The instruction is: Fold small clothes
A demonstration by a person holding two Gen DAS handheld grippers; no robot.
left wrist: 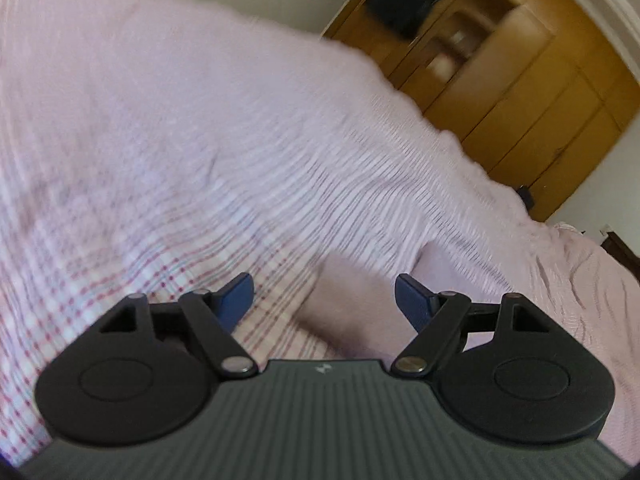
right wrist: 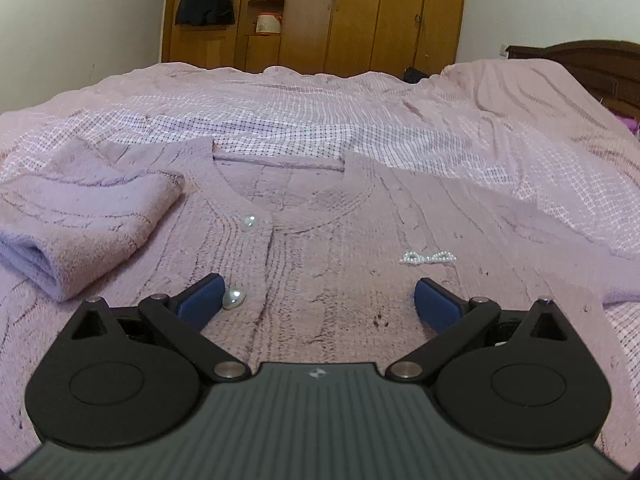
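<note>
While the right wrist view showed a pink cardigan (right wrist: 320, 240) flat on the checked bedspread (right wrist: 520, 128), one sleeve (right wrist: 80, 216) folded across, the left was smeared. Both the right gripper (right wrist: 318, 300) and left gripper (left wrist: 324, 300) stood apart, empty.

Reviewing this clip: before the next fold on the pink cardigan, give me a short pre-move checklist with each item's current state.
1. Left claw empty, blue pads apart: ok.
2. Right claw empty, open over the cardigan: ok.
3. One sleeve already folded onto the chest: ok.
4. Other sleeve folded in: not ok, it lies out to the side.
5. Pearl buttons closed, front flat: ok.
6. Left wrist view sharp enough to aim: not ok, blurred.
</note>
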